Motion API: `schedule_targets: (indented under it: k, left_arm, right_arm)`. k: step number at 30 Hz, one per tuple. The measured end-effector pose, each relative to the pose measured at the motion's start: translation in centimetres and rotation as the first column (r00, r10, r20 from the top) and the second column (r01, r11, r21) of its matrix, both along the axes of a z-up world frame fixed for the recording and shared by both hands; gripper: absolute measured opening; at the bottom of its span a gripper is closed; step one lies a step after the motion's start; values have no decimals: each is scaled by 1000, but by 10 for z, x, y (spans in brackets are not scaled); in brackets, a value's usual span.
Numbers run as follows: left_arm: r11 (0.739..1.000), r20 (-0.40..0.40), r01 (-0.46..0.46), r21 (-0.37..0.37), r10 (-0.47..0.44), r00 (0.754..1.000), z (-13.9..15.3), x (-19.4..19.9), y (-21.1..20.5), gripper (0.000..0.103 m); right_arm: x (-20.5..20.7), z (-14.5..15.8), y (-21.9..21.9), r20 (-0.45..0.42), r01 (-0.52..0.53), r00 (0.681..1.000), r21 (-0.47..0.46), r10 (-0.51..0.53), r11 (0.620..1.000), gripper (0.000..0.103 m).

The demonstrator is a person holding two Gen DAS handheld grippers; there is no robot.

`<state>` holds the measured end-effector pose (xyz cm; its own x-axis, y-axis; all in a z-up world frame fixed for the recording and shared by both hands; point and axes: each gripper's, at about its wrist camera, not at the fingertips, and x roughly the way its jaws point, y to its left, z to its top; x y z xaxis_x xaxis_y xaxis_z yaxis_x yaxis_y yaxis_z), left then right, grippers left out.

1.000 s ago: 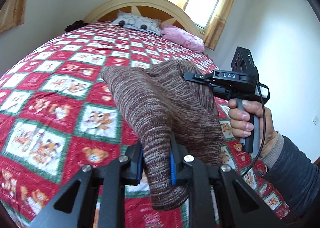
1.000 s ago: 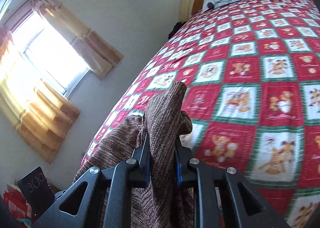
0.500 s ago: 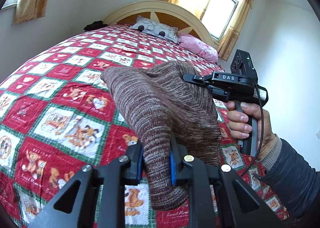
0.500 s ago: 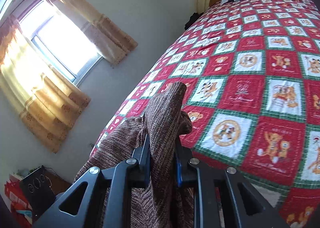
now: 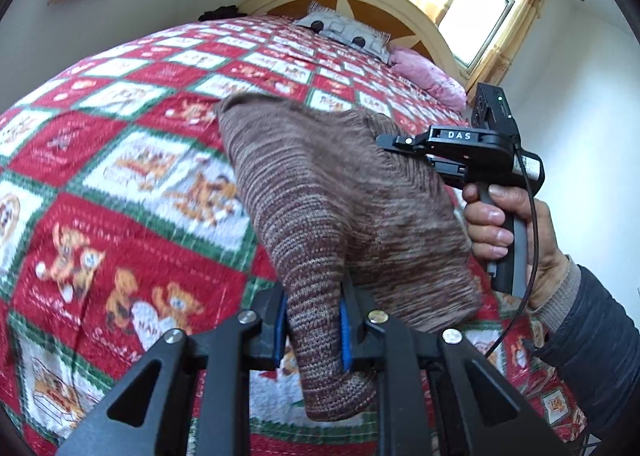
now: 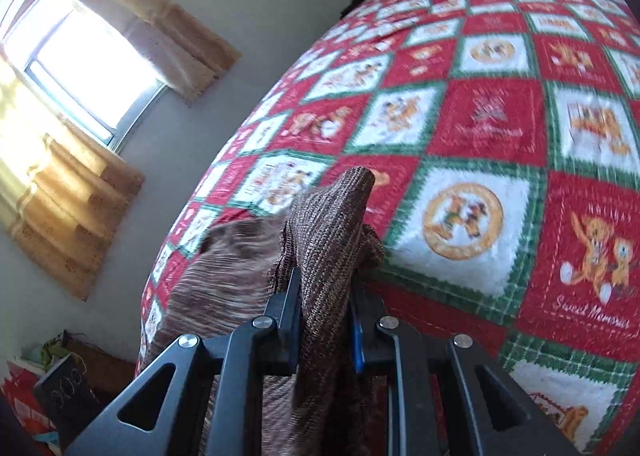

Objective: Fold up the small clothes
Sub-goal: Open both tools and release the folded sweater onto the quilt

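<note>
A brown marled knit garment hangs in the air between both grippers, above the bed. My left gripper is shut on one edge of it; the fabric bulges out below the fingers. My right gripper is shut on another edge of the garment, which sticks up past the fingers. In the left wrist view the right gripper shows at the right, held by a hand, its tips buried in the knit.
A bed with a red, white and green patchwork quilt fills both views below the garment. Pillows lie by the headboard. Curtained windows and white walls surround the bed. Dark items sit on the floor at lower left.
Both grippers have tilted and moved down toward the quilt with the garment held; the bed looks closer and larger in both views. The grips are unchanged.
</note>
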<state>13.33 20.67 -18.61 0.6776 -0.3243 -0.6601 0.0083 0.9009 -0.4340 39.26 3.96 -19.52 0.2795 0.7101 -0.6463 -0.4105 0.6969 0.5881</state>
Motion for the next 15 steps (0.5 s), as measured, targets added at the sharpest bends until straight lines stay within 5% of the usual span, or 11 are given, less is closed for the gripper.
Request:
schedule_targets:
  k: [7, 9, 15]
  left_arm:
    - [1000, -19, -13, -18, 12, 1000, -10, 1, 2, 22]
    - [1000, -17, -17, -27, 16, 1000, -10, 0, 3, 23]
    - [999, -1, -29, 19, 29, 1000, -10, -4, -3, 32]
  right_arm:
    - [-18, 8, -11, -4, -20, 1000, -6, 20, 1000, 27]
    - [-40, 16, -23, -1, -49, 999, -2, 49, 999, 43]
    - [-123, 24, -51, 46, -132, 990, -4, 132, 991, 44]
